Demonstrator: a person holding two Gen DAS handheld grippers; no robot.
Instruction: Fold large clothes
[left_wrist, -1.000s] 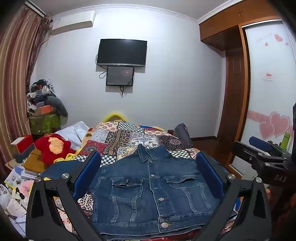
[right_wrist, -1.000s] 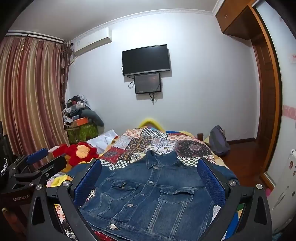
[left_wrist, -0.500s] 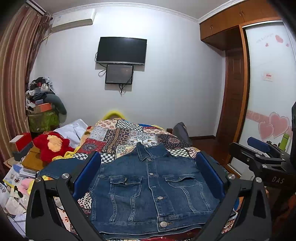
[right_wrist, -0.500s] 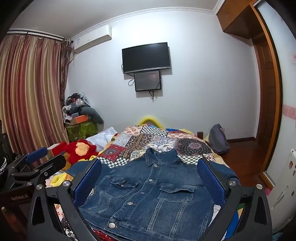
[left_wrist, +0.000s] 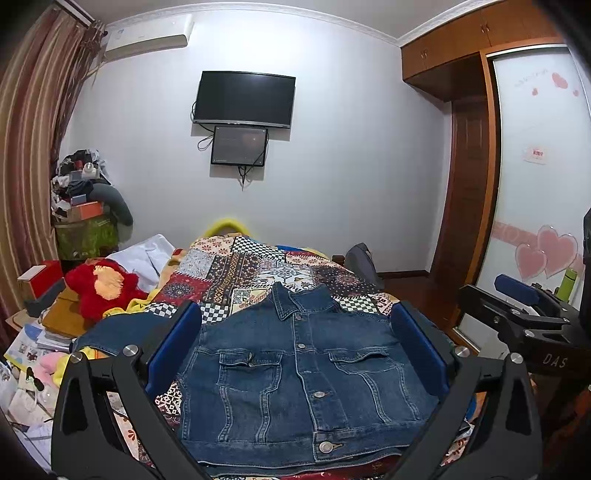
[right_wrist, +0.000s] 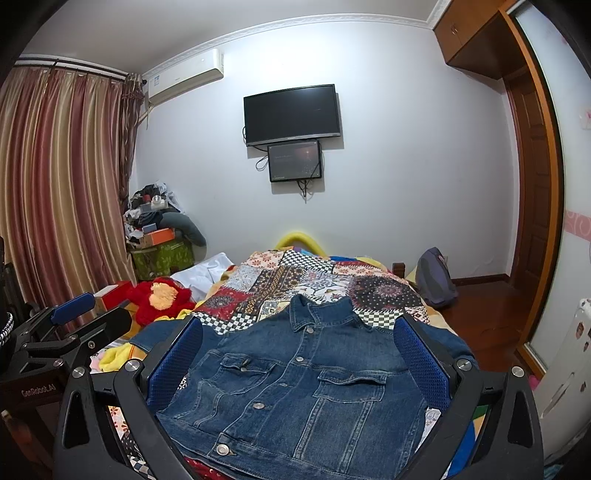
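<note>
A denim jacket (left_wrist: 299, 373) lies front-up and buttoned on the bed (left_wrist: 258, 266), flat over a patchwork quilt (left_wrist: 236, 262), collar pointing to twelve o'clock toward the wall-mounted television (left_wrist: 244, 99). One sleeve trails off toward nine o'clock; the other spreads toward three o'clock in the right wrist view. Both tools hang above the hem end, touching nothing: the left gripper (left_wrist: 297, 350) has its blue pads spread wide either side of the jacket's body, and the right gripper (right_wrist: 298, 360) stands just as wide apart. To my eye the folding has not begun; this looks like the lining-up step. The next move probably calls for lowering onto a sleeve or shoulder edge and closing on the thick denim.
</note>
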